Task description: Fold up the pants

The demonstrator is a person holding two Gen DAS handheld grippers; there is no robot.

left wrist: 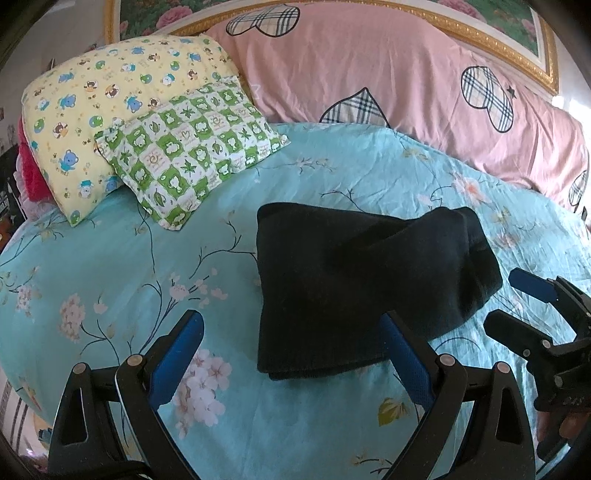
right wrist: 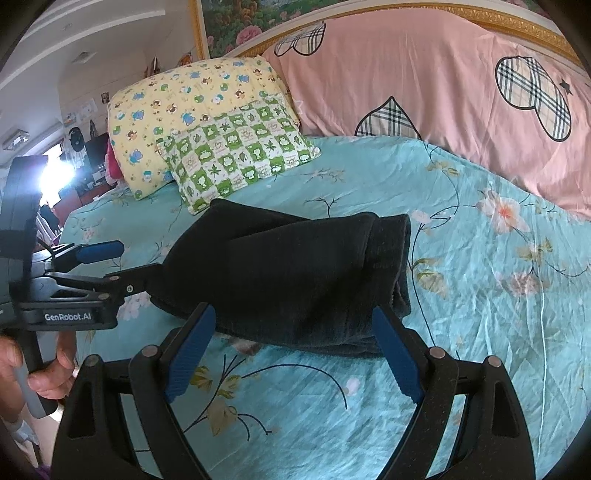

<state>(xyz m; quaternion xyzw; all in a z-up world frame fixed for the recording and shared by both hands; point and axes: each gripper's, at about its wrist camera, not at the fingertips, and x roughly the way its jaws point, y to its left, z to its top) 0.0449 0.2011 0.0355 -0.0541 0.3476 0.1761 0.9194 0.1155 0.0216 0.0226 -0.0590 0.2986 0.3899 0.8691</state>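
Note:
The black pants (left wrist: 351, 280) lie folded into a thick bundle on the teal flowered bedsheet (left wrist: 110, 266). In the left wrist view my left gripper (left wrist: 291, 321) stands open and wide at the bundle's near left corner. Its right finger (left wrist: 406, 358) overlaps the cloth edge without pinching it. My right gripper (left wrist: 506, 299) shows at the bundle's right end, also open. In the right wrist view the pants (right wrist: 295, 266) sit just beyond my open right gripper (right wrist: 293, 314), its pads clear of the cloth. The left gripper (right wrist: 136, 262) reaches the bundle's left edge, with one fingertip against the cloth.
A yellow cartoon pillow (left wrist: 110, 107) and a green checked pillow (left wrist: 192, 147) lie at the back left. A pink duvet with plaid hearts (left wrist: 369, 74) runs along the gilded headboard (left wrist: 480, 29). A person's hand (right wrist: 48, 373) grips the left gripper's handle.

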